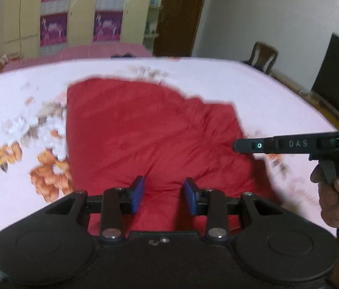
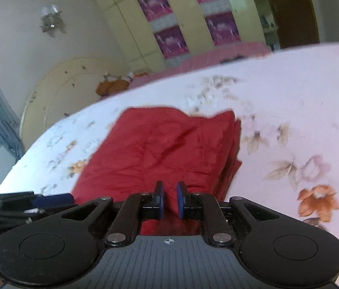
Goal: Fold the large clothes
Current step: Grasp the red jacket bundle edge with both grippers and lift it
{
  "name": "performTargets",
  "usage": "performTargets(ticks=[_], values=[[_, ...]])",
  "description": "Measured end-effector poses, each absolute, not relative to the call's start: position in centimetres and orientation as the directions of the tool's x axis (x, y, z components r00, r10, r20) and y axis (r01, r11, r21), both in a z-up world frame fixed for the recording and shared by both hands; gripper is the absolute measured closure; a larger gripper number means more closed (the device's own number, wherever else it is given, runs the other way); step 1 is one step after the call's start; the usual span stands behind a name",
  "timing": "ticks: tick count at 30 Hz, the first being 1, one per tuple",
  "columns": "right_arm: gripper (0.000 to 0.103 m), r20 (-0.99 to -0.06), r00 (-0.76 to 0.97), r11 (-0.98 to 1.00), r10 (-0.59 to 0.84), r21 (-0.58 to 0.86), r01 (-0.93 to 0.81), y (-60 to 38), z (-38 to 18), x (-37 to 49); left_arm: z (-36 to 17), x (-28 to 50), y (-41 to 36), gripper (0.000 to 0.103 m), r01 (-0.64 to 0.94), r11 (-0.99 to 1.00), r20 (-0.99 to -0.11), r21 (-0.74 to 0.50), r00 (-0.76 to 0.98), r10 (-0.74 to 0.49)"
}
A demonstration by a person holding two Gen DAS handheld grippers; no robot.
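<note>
A red garment (image 1: pixel 155 134) lies folded and creased on the floral sheet (image 1: pixel 20 125) of a bed. The left gripper (image 1: pixel 164 196) hangs over its near edge, jaws apart and empty; the right gripper (image 2: pixel 169 200) likewise, its gap narrow. Only the right view shows the stacked layers along the garment's edge; only the left shows a hand (image 1: pixel 333 192).

The folded garment (image 1: pixel 150 130) lies on the bed (image 1: pixel 277 91), near its front edge and about midway across. The left gripper (image 1: pixel 164 198) hangs over the garment's near edge, its 2 jaws apart with cloth below them. The right gripper (image 2: pixel 169 200) hangs over the same near edge, further right; in the left wrist view it reaches in from the right, held by a hand (image 1: pixel 333 192). Behind the bed stands a wardrobe (image 1: pixel 80 12), with a chair (image 1: pixel 264 56) off to its right. What seems a headboard (image 2: pixel 56 96) stands at the bed's left end.
</note>
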State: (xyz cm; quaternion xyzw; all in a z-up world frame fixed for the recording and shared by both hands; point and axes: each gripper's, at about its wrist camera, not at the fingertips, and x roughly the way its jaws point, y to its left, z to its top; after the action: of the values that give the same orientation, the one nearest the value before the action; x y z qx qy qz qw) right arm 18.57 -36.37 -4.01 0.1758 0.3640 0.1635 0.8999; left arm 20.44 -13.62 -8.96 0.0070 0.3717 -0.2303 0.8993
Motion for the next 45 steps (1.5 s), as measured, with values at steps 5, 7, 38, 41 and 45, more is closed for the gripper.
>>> performTargets(ticks=[5,7,38,41,45], values=[[0.090,-0.609,0.665,0.872,0.432,0.470,-0.136,-37.1,-4.7,19.6,-8.2,19.9,-13.3,0.068,0.411,0.897,-0.666,-0.162,0.626,-0.407],[0.090,-0.552,0.722,0.866,0.418,0.482,-0.133,-38.4,-3.3,19.1,-7.2,20.0,-12.6,0.063,0.399,0.903,-0.636,-0.160,0.658,-0.403],[0.033,-0.584,0.596,0.705,0.551,0.708,0.042,-43.3,-8.7,27.2,-11.5,30.2,-6.5,0.021,0.137,0.853,-0.671,-0.504,0.560,-0.486],[0.033,-0.580,0.587,0.701,0.565,0.713,0.030,-43.3,-8.9,27.7,-12.2,30.6,-6.4,0.022,0.138,0.848,-0.676,-0.512,0.544,-0.497],[0.034,-0.573,0.576,0.695,0.583,0.719,0.012,-42.4,-8.9,28.1,-12.7,30.9,-6.4,0.023,0.133,0.840,-0.673,-0.526,0.539,-0.507]])
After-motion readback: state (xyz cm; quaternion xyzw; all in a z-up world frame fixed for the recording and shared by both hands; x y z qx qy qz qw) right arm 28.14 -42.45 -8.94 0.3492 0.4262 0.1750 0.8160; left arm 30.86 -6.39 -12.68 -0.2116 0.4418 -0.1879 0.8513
